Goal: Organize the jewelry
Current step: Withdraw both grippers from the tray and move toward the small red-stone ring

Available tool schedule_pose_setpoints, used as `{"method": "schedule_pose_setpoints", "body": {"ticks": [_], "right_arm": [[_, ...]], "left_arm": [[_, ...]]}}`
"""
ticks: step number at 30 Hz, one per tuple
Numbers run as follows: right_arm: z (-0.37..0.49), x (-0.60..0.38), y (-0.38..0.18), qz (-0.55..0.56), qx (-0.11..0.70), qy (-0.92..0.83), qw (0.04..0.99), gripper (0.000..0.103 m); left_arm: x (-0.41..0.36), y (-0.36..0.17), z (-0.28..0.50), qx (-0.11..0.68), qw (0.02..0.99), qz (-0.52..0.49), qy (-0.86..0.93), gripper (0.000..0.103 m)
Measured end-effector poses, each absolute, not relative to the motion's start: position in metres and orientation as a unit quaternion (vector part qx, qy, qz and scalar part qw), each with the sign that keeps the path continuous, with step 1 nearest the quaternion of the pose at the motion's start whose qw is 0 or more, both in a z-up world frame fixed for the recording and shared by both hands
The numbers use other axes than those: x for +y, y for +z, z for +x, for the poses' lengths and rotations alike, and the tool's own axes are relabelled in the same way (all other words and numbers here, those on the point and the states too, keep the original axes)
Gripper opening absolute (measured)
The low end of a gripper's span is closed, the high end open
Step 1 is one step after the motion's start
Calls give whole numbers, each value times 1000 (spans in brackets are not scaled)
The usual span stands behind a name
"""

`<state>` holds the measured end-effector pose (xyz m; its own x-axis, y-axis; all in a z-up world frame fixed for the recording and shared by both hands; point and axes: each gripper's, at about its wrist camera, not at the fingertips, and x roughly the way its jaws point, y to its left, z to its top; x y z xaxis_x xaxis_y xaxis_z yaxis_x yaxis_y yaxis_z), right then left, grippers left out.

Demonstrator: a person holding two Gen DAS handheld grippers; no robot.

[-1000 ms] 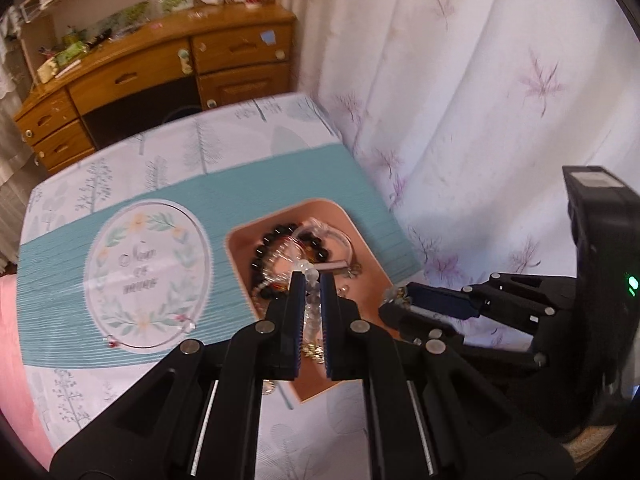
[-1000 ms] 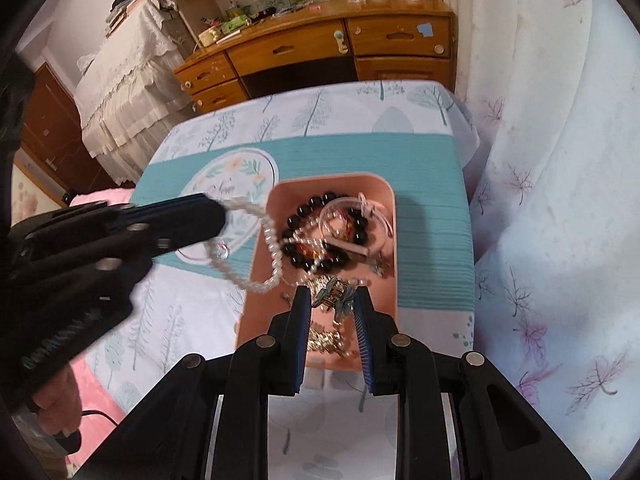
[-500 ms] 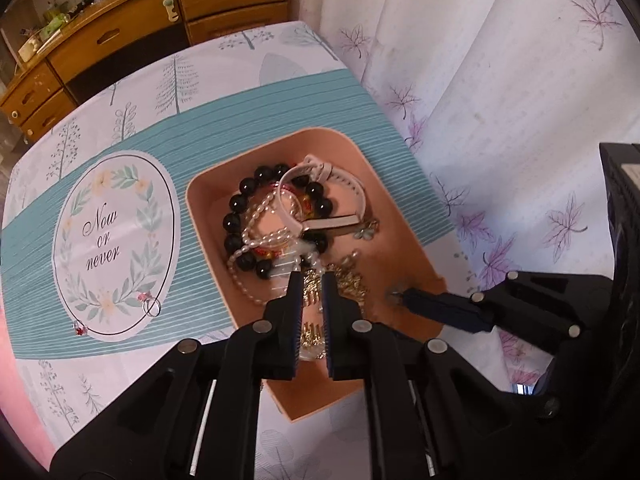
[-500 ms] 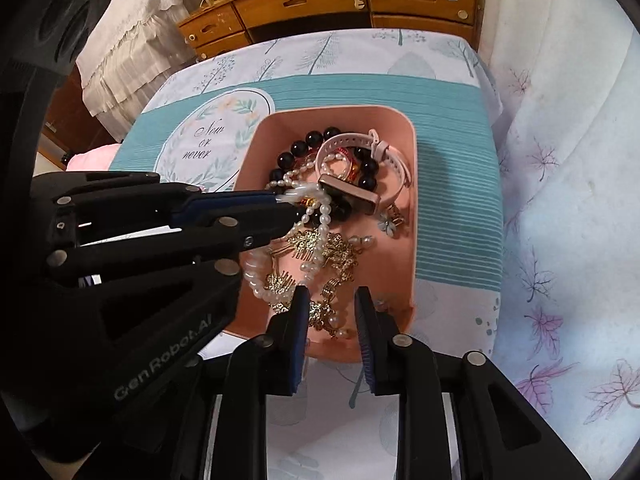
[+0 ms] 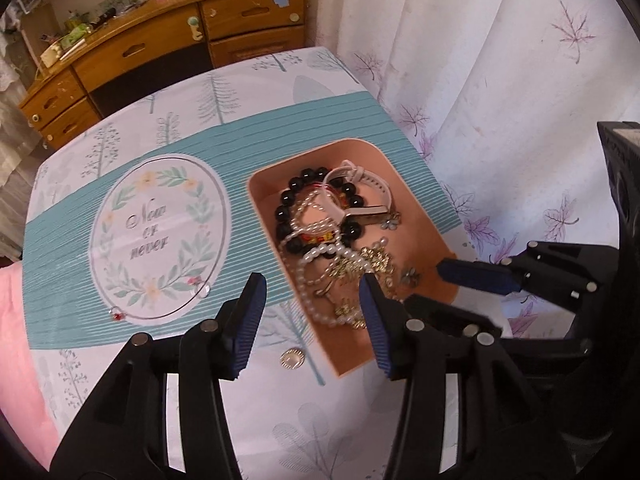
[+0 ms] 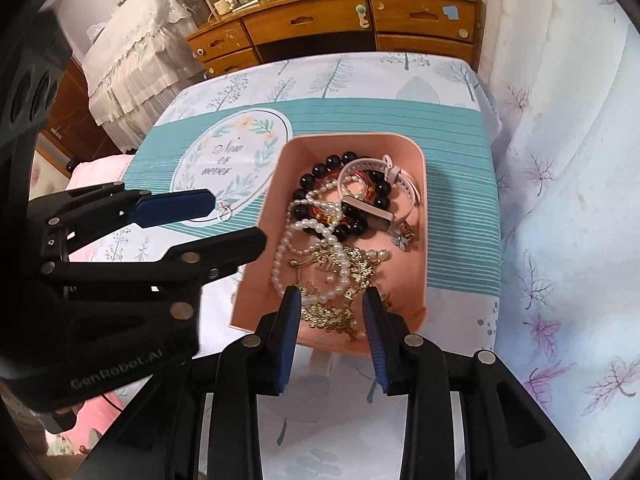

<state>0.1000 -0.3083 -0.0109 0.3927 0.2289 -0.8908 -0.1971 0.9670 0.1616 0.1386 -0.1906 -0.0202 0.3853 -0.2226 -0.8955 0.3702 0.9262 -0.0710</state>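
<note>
Most jewelry was seen heaped in the pink tray [image 5: 264, 200]. A gold brooch [image 5: 292, 359] and two small rings [image 5: 200, 286] at its nine o'clock remained outside. The left gripper [image 5: 310, 312] and right gripper [image 6: 332, 316] were held apart, empty.

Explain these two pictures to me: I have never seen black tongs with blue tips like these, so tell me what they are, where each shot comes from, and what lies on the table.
There is no robot here. A person holds two hand-held grippers, each with a fisheye camera looking along its fingers. One picture comes from the left gripper, the other from the right gripper; each view also shows the other gripper from the side. Both are open and hold nothing. On the tree-print tablecloth stands a pink rectangular tray holding a white pearl strand, a black bead bracelet, a white-strap watch and gold chains. A small round gold piece lies on the cloth beside the tray.
</note>
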Motion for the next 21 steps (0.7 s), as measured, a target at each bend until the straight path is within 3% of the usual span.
{"method": "schedule_pose_setpoints", "body": {"ticks": [21], "right_arm": [[74,-259,14,-27,529,160,833,32]], "left_arm": [[-99,1,94,505,852,58,-128,45]]}}
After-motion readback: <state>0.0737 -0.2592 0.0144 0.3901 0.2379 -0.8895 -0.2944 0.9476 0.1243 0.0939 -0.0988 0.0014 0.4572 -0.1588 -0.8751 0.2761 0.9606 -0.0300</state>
